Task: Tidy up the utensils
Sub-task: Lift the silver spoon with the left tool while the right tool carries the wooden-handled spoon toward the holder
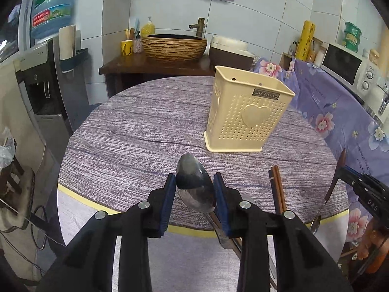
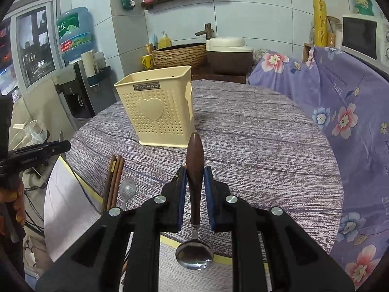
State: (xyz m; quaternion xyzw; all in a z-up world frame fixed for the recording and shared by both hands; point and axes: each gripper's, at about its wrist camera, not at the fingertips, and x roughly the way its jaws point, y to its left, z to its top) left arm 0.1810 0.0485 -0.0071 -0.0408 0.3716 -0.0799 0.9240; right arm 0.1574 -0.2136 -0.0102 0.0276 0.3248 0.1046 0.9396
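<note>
Nearest the cream perforated plastic utensil holder with a raised heart on its face (image 1: 245, 112) are two spoons, each held in the air on the near side of it. The left gripper (image 1: 194, 189) has its blue pads clamped across the bowl of an all-steel spoon (image 1: 194, 185), whose handle trails back and down under the gripper; gripping the bowl leaves the handle free, so it would likely go into the holder handle first. The right gripper (image 2: 195, 185) is clamped on the dark wooden handle of a steel-bowled spoon (image 2: 194, 170), handle tip pointing toward the holder and bowl hanging back toward the camera. That hold seems to suit tipping the spoon upright over the opening.

On the round counter covered in a grey-purple woven cloth (image 2: 255, 146), before the holder and nearer its left side as the right wrist view shows it, lies a bundle of brown wooden chopsticks (image 2: 114, 180), just beside a small clear plastic spoon (image 2: 127, 189). Both lie close to the counter's near rim, edged with a pale yellow strip, so a sideways nudge could slide them off.

The holder stands upright, well in from the rim, its top open and, so far as visible, empty. Bare cloth surrounds it, giving both grippers room to come over from above. Beyond it, a purple floral cloth (image 2: 340, 112) drapes close to the counter's right side.
</note>
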